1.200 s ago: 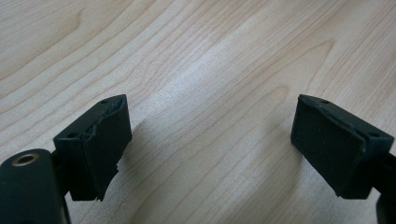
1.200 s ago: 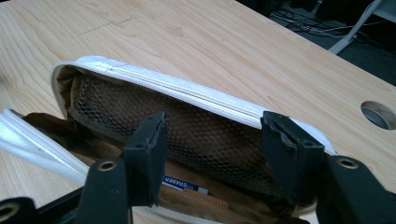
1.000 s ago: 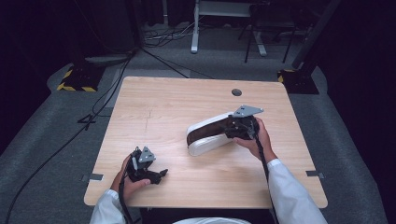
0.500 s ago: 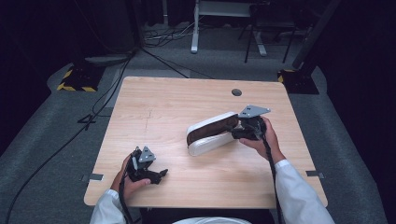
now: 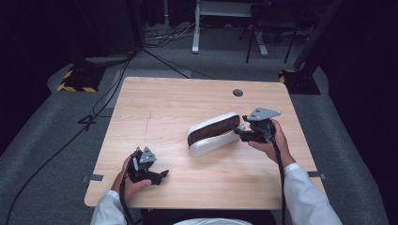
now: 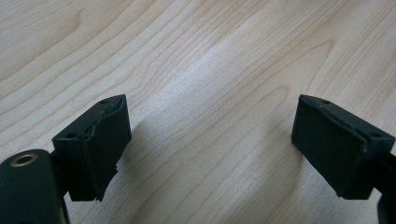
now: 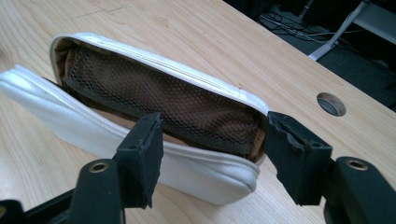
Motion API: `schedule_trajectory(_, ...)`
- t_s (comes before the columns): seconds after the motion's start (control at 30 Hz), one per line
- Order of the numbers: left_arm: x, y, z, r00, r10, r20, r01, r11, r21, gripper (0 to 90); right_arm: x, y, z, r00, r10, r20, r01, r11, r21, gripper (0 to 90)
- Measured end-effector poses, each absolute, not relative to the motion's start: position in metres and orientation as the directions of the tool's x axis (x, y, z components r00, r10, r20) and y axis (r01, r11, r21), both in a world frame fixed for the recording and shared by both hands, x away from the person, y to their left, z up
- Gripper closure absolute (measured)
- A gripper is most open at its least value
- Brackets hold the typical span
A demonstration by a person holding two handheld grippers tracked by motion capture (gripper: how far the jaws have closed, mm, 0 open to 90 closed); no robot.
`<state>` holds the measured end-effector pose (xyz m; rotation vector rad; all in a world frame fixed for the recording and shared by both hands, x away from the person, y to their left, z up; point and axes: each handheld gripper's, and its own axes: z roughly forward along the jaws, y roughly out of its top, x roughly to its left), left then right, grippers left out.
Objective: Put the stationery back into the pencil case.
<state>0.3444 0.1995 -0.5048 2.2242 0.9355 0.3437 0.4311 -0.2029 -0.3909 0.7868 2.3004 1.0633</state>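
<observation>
My right tongs have just been opening and have drawn back, jaws astride the unzipped white pouch end, not pressing. Pouch lies mid-table, released. Left tongs stand wide, empty.

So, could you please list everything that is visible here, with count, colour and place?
pouch: one, white with brown mesh lining, unzipped, lying right of the table's centre
table: one, light wood, with a round hole near its far edge
cables: several, black, on the grey floor beyond the table
left tongs: one, black, open over bare wood, near left corner
right tongs: one, black, just opening at the pouch's right end, pads apart from it
</observation>
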Motion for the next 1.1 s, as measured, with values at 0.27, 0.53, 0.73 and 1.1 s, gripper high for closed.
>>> schedule_trajectory(0.27,0.345,0.200,-0.505,0.708,0.706,-0.020,0.524,-0.505,0.686,12.4,0.423,-0.214,-0.388,-0.722,0.664,-0.194,0.284,0.540,0.792,37.4)
schedule_trajectory(0.53,0.345,0.200,-0.505,0.707,0.707,-0.021,0.524,-0.505,0.686,12.4,0.414,-0.225,-0.390,-0.720,0.662,-0.207,0.281,0.550,0.786,36.9)
schedule_trajectory(0.73,0.345,0.200,-0.505,0.708,0.706,-0.020,0.524,-0.505,0.686,12.4,0.408,-0.234,-0.394,-0.720,0.658,-0.220,0.277,0.563,0.778,36.5)
schedule_trajectory(1.1,0.345,0.200,-0.505,0.707,0.706,-0.020,0.524,-0.505,0.686,12.4,0.399,-0.253,-0.404,-0.713,0.660,-0.236,0.287,0.582,0.761,35.6)
